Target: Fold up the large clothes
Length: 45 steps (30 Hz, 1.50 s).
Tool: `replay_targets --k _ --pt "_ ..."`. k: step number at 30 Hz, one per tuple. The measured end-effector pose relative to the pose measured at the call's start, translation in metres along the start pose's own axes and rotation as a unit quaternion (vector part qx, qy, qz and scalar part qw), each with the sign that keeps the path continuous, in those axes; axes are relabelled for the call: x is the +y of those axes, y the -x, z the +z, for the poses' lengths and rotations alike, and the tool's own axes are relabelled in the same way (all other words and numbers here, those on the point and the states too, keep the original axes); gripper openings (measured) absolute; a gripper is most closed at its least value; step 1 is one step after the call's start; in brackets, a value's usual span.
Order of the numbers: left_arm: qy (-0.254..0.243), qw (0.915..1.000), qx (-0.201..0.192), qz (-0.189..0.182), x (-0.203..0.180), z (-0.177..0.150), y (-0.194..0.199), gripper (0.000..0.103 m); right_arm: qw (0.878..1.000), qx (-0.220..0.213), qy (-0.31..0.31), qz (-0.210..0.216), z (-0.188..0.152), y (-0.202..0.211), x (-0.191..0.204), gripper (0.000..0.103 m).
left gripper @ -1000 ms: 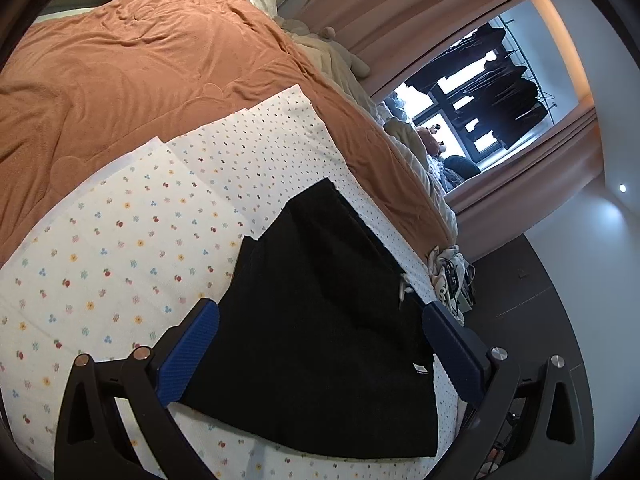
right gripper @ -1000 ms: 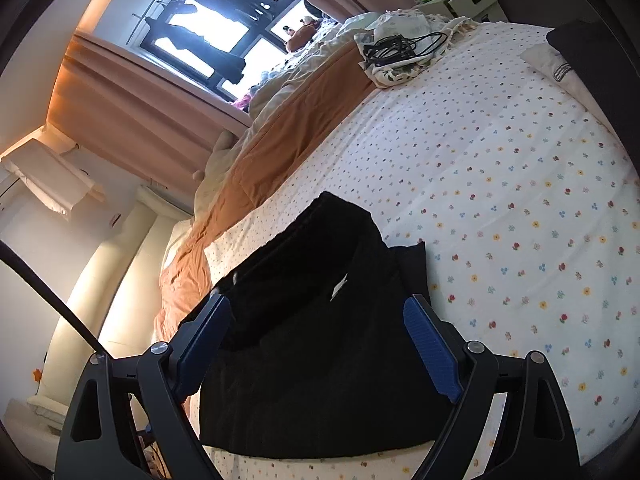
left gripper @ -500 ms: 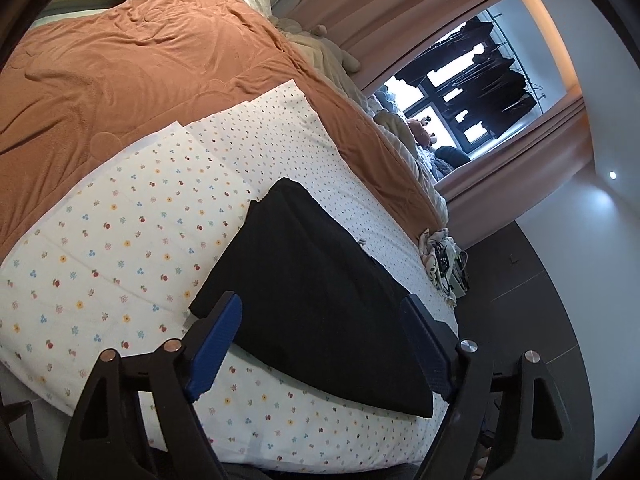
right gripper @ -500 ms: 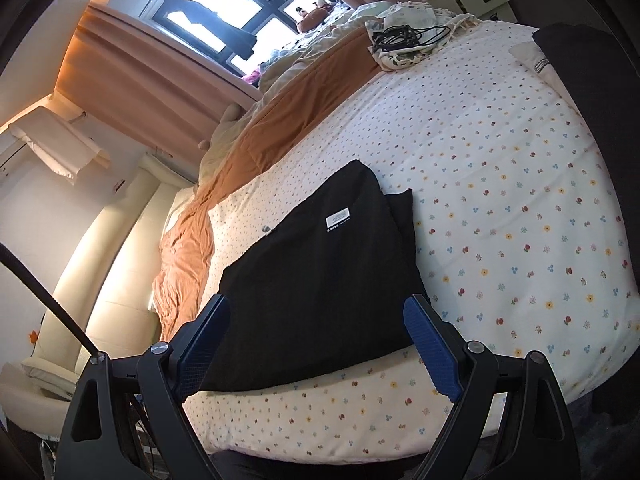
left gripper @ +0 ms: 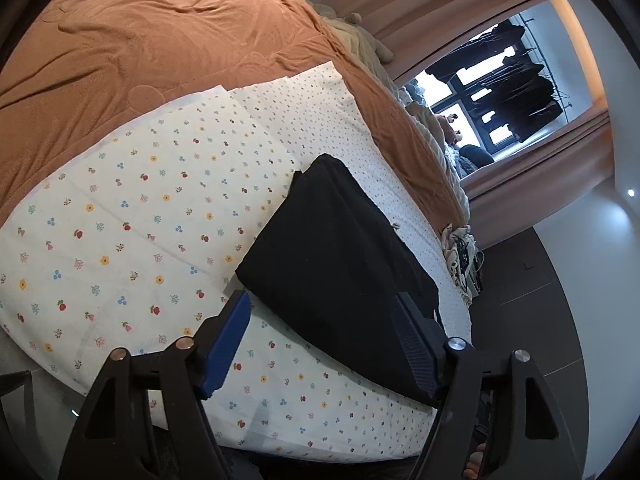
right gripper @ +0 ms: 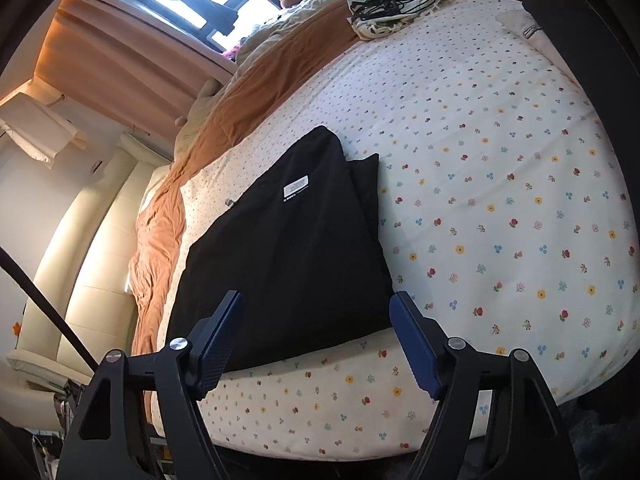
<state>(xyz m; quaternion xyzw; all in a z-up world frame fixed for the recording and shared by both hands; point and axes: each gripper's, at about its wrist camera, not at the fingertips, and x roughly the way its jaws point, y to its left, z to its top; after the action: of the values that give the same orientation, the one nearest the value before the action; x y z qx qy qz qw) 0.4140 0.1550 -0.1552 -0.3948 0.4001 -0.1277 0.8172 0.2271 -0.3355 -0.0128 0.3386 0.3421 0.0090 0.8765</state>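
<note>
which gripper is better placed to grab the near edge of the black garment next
Right, narrowly. The right gripper, closing and empty, frames the black garment's near edge; the left gripper sits off toward its corner.

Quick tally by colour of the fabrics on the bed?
Black garment: 1
Orange blanket: 1
Floral sheet: 1
Patterned cloth under cables: 1
Total: 4

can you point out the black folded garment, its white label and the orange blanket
black folded garment [right gripper: 288,264], right wrist view, middle of its top layer
white label [right gripper: 295,187], right wrist view, centre of the tag
orange blanket [left gripper: 160,40], left wrist view, its broad wrinkled middle
</note>
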Motion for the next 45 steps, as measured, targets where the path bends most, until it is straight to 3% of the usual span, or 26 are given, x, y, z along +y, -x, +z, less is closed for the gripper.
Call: replay_targets --k 4,10,16,19,23,25,27,28,30,39,45 --pt "0.011 0.9998 0.008 0.012 0.009 0.006 -0.023 0.072 1.0 0.015 -0.004 -0.011 0.012 -0.027 -0.002 0.07" --pt "0.02 0.9991 0.024 0.03 0.018 0.016 -0.059 0.072 0.999 0.04 -0.006 -0.015 0.025 -0.063 -0.005 0.058" --pt "0.022 0.9981 0.034 0.046 0.024 0.023 -0.081 0.071 0.998 0.059 -0.007 -0.019 0.033 -0.089 -0.004 0.058" --pt "0.022 0.9976 0.042 0.051 0.028 0.026 -0.089 0.063 0.998 0.059 -0.008 -0.019 0.036 -0.098 -0.004 0.039" --pt "0.019 0.997 0.053 0.054 0.033 0.031 -0.104 0.062 0.999 0.049 0.003 -0.013 0.039 -0.099 -0.001 0.016" --pt "0.019 0.9964 0.063 0.054 0.034 0.033 -0.113 0.061 0.999 0.048 0.002 0.001 0.039 -0.098 -0.002 0.015" --pt "0.017 0.9958 0.073 0.053 0.033 0.033 -0.121 0.051 0.999 0.052 0.005 -0.003 0.038 -0.1 -0.005 0.014" --pt "0.01 0.9952 0.076 0.061 0.031 0.032 -0.124 0.051 0.999 0.052 0.008 -0.004 0.037 -0.1 -0.006 0.008" --pt "-0.002 0.9951 0.076 0.064 0.028 0.032 -0.127 0.035 0.999 0.047 0.012 0.0 0.034 -0.098 -0.007 0.001" --pt "-0.018 0.9952 0.073 0.063 0.015 0.037 -0.124 0.032 0.999 0.031 -0.01 0.006 0.012 -0.076 -0.018 0.0" --pt "0.018 0.9939 0.09 0.061 0.03 0.036 -0.128 0.032 0.999 0.034 -0.008 0.001 0.007 -0.071 -0.02 0.0"
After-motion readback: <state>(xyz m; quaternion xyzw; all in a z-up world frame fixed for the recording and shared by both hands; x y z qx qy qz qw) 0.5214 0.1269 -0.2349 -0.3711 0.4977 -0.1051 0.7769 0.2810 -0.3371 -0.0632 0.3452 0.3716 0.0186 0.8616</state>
